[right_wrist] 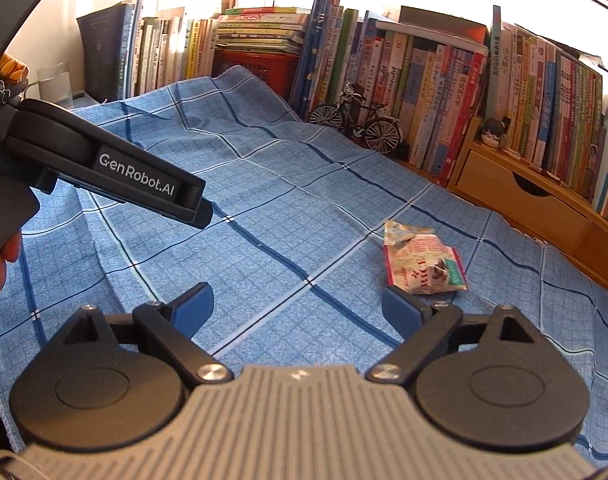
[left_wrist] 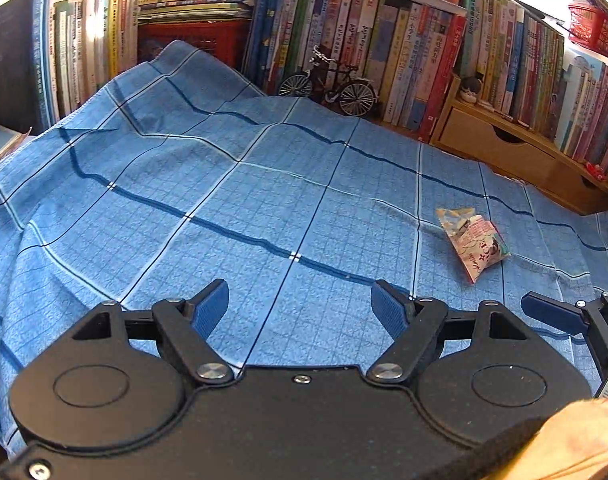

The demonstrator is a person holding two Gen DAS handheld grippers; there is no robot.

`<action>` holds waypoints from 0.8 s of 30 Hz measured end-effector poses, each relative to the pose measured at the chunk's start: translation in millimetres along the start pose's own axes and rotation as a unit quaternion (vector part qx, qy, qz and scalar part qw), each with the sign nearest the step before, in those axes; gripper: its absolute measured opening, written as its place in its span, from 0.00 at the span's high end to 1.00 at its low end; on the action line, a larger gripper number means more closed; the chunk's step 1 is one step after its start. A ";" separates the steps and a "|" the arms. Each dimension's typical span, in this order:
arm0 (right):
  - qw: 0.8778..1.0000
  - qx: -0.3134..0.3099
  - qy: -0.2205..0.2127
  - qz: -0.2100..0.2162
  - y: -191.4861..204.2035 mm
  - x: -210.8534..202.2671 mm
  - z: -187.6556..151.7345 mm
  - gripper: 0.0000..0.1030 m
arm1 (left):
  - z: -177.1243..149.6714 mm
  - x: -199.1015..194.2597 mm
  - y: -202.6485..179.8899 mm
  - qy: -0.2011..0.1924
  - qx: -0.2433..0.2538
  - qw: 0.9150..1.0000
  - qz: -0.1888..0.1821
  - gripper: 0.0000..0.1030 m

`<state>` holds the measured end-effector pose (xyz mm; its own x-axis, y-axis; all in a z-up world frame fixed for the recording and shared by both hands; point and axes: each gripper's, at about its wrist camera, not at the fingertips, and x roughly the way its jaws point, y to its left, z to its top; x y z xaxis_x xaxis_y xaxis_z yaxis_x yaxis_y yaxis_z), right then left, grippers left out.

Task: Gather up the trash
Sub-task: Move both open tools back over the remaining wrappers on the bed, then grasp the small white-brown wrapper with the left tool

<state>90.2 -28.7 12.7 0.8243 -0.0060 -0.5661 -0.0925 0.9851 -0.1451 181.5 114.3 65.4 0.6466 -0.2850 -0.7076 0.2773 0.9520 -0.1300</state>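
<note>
Blue plaid cloth (left_wrist: pixel 224 184) covers pretty much the whole surface, kinda rumpled and riding up at the back against a packed row of books (left_wrist: pixel 403 52). Off to the right there's a little wooden drawer unit (right_wrist: pixel 527 196) with more books on top, and a tiny model bicycle (left_wrist: pixel 331 84) parked in front of the spines. Both handheld grippers are hanging over the cloth side by side. The left gripper (left_wrist: pixel 300 306) has its jaws spread wide with nothing between them, just cloth underneath. Same deal with the right gripper (right_wrist: pixel 296 306), wide open and empty, and its right finger is sitting just short of the only bit of trash around: a crumpled snack wrapper (right_wrist: pixel 421 262) lying flat-ish on the cloth, near the right side and well in front of the drawers. From the left wrist view the wrapper (left_wrist: pixel 473 240) is off to the right of that gripper, so I'd guess the right one is better placed to grab it. It looks feather-light, crinkly and probably slick, so it'll likely skid or flatten if nudged. I'd pinch it across a raised crumpled fold in the middle rather than a flat edge.
</note>
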 end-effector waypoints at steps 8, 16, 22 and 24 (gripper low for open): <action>0.999 0.026 0.009 -0.034 -34.7 9.0 -0.3 0.04 | 24.5 27.8 -35.4 0.005 0.023 0.999 -0.031 0.26; 0.996 0.046 0.025 -0.074 -71.1 27.0 2.1 0.00 | 58.7 64.3 -82.5 0.019 0.039 0.996 -0.075 0.25; 0.996 0.043 0.035 -0.076 -83.9 36.3 1.4 0.00 | 78.2 94.3 -108.1 0.038 0.036 0.993 -0.106 0.24; 0.995 0.045 0.037 -0.076 -86.0 39.6 1.4 0.00 | 81.8 105.1 -115.1 0.049 0.031 0.991 -0.118 0.24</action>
<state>131.6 -113.4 3.9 0.7808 -0.1646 -0.6027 0.0825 0.9834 -0.1617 275.7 -34.4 62.8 0.4879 -0.4830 -0.7271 0.4566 0.8511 -0.2590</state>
